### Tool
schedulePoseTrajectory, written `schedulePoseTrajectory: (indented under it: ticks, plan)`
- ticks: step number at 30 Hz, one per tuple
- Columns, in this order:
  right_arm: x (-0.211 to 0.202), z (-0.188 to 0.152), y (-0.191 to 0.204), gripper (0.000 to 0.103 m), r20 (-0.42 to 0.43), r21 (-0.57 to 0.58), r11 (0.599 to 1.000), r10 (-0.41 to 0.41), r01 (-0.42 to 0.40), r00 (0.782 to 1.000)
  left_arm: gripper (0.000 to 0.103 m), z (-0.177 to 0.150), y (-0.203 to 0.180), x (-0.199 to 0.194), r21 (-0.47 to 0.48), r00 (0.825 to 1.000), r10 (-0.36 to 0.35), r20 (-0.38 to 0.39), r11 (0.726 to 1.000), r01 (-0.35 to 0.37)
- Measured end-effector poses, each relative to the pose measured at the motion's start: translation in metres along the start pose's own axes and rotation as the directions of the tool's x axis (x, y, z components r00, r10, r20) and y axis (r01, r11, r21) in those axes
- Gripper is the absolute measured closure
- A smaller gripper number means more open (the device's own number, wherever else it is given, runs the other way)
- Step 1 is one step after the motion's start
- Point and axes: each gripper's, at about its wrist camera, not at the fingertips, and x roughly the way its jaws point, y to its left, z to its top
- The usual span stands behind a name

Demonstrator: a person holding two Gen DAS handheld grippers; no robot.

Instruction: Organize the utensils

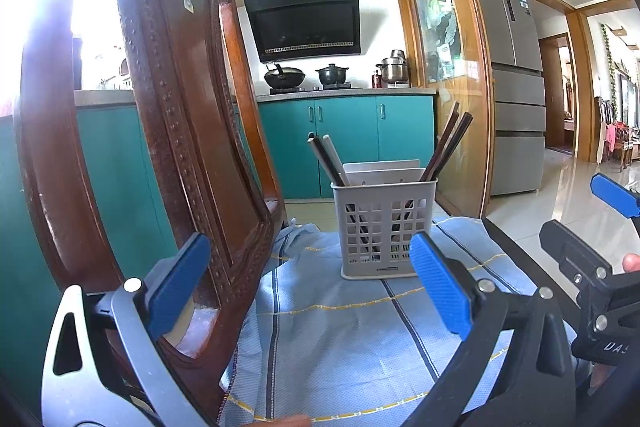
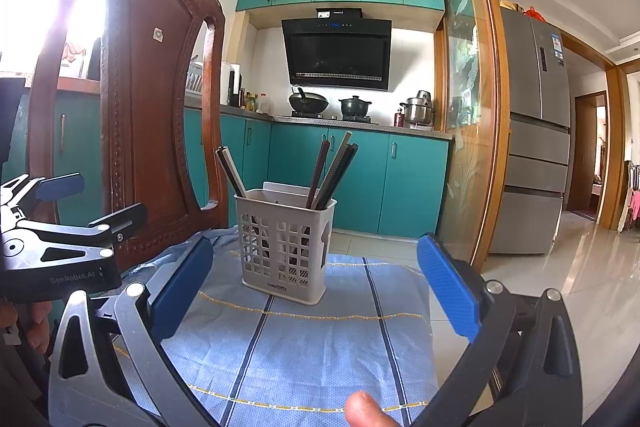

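Fingers [image 1: 180, 283] spread, seemingly level, empty.

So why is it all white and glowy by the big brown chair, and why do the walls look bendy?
Left wrist view: window glare washes out the carved brown wooden chair; right wrist view: same glare behind the chair; the fisheye lens bends the wood-framed glass door.
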Motion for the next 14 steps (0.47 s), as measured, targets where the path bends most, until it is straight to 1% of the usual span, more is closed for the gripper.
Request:
schedulePoseTrajectory:
  ticks: [5,10,11,12,13,14]
  plan:
    - [0.001,-0.001,0.0,0.003,-0.002,-0.004,1.0,0.004,-0.004,1.0,0.004,-0.002,-0.005,-0.003,0.016,1.0,0.004,0.011,1.0,-0.004]
    - [0.004,-0.003,-0.001,0.003,-0.016,-0.005,1.0,-0.002,0.002,1.0,0.003,-0.002,-0.007,-0.001,0.024,1.0,0.002,-0.002,1.0,-0.002]
    - [0.008,-0.004,-0.001,0.003,-0.035,-0.004,1.0,-0.012,0.012,0.999,0.003,-0.002,-0.007,0.0,0.02,1.0,-0.002,-0.013,1.0,0.002]
    - [0.015,-0.006,-0.001,0.003,-0.072,0.0,1.0,-0.028,0.028,0.997,0.003,-0.002,-0.007,0.003,0.016,1.0,-0.006,-0.031,1.0,0.007]
    - [0.033,-0.011,-0.002,0.003,-0.158,0.006,0.999,-0.038,0.04,0.987,0.003,-0.003,-0.007,0.005,0.014,0.999,-0.006,-0.051,1.0,0.007]
    - [0.051,-0.016,-0.004,0.003,-0.243,0.014,0.999,-0.037,0.041,0.969,0.003,-0.005,-0.007,0.012,0.007,0.995,-0.01,-0.098,1.0,0.011]
